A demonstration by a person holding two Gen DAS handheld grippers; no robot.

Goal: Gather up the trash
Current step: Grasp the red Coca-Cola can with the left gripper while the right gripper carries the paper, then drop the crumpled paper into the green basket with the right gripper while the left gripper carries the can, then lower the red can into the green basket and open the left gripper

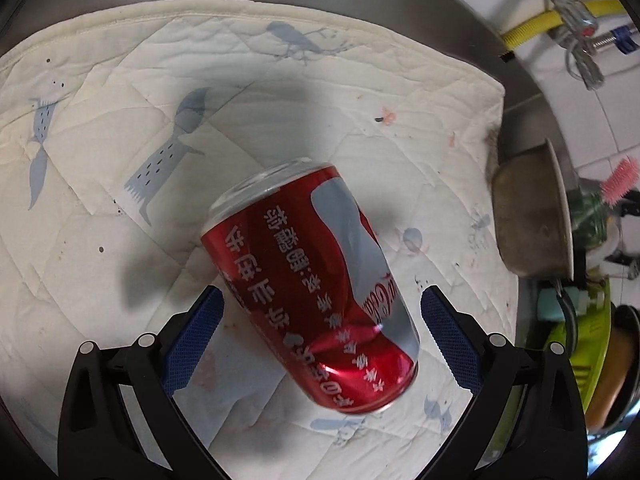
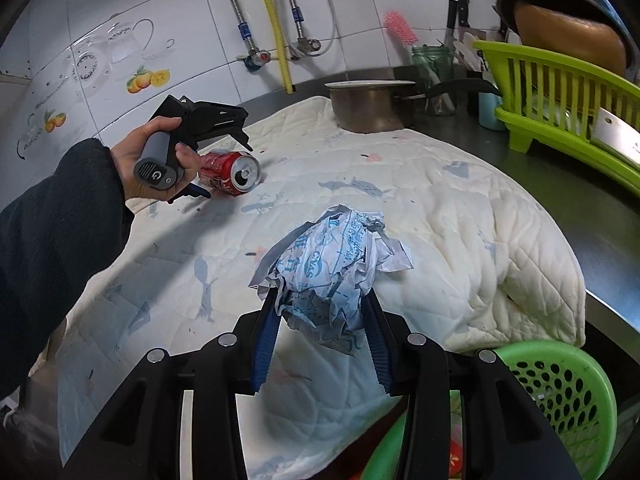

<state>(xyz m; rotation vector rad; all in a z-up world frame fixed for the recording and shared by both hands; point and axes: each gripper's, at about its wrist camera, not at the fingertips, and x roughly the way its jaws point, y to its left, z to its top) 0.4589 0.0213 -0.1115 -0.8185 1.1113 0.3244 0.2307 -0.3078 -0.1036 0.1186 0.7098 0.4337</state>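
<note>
A dented red cola can [image 1: 312,280] lies on its side on the quilted white cloth [image 1: 120,160]. My left gripper [image 1: 322,328] is open, its blue-padded fingers on either side of the can's lower half, not touching. In the right wrist view the can [image 2: 230,172] lies beside the left gripper [image 2: 224,160], with its mouth facing the camera. My right gripper [image 2: 322,324] is shut on a crumpled white-and-blue paper wrapper [image 2: 332,264] and holds it above the cloth. A green perforated basket [image 2: 560,392] sits just below and right of it.
A metal pot [image 2: 368,106] stands at the cloth's far edge; it also shows in the left wrist view [image 1: 528,216]. A lime dish rack [image 2: 560,92] with a cleaver and a pan stands at the right. A jar with a pink brush [image 2: 434,68] and wall pipes [image 2: 276,24] are behind.
</note>
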